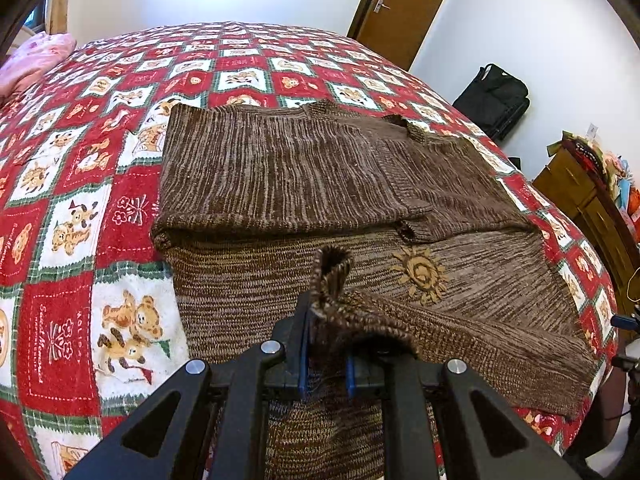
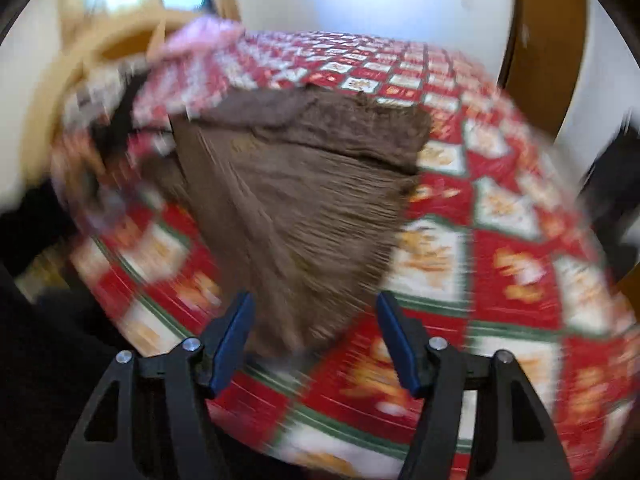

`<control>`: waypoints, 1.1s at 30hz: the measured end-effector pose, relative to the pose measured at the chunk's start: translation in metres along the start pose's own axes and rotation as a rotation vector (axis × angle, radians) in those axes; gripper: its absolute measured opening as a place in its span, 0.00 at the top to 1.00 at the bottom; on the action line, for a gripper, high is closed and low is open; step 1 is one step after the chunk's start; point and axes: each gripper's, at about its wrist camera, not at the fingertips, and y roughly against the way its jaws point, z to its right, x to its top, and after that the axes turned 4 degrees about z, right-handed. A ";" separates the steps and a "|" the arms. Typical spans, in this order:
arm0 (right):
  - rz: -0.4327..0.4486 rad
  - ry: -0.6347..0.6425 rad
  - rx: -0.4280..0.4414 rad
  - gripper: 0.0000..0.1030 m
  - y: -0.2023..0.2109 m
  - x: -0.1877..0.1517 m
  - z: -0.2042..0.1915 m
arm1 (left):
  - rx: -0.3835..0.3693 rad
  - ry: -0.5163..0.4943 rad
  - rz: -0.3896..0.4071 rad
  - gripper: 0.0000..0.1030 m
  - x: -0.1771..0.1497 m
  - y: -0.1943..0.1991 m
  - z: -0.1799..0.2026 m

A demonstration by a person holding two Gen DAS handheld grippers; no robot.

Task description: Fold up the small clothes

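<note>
1. Lying on a red, white and green bear-print bedspread (image 1: 68, 208), a brown knitted sweater (image 1: 280, 176) is seen in the left wrist view, its upper part folded over towards twelve o'clock.
2. A tan sun motif (image 1: 420, 276) is shown on the flat lower part of the sweater, at about four o'clock from the folded panel.
3. A sleeve cuff (image 1: 334, 276) is pinched by the left gripper (image 1: 328, 344); the blue pads are drawn narrow on the knit, and the sleeve is stretched away towards four o'clock.
4. In the right wrist view, which is heavily blurred, the right gripper (image 2: 316, 316) is seen with its blue fingers (image 2: 236, 332) spread wide.
5. A lower corner of the sweater (image 2: 304, 208) is seen between those fingers, but neither pad is pressed on it; the garment is spread up towards twelve o'clock.
6. A pink cloth (image 1: 36, 60) is seen at ten o'clock on the bed in the left wrist view.
7. A wooden door (image 1: 404, 4) is seen at one o'clock, and a black bag (image 1: 496, 100) is set against the wall at two o'clock.
</note>
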 end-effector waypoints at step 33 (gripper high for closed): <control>0.000 0.145 0.144 0.91 -0.047 0.042 -0.005 | -0.014 0.048 0.009 0.87 0.003 0.015 -0.012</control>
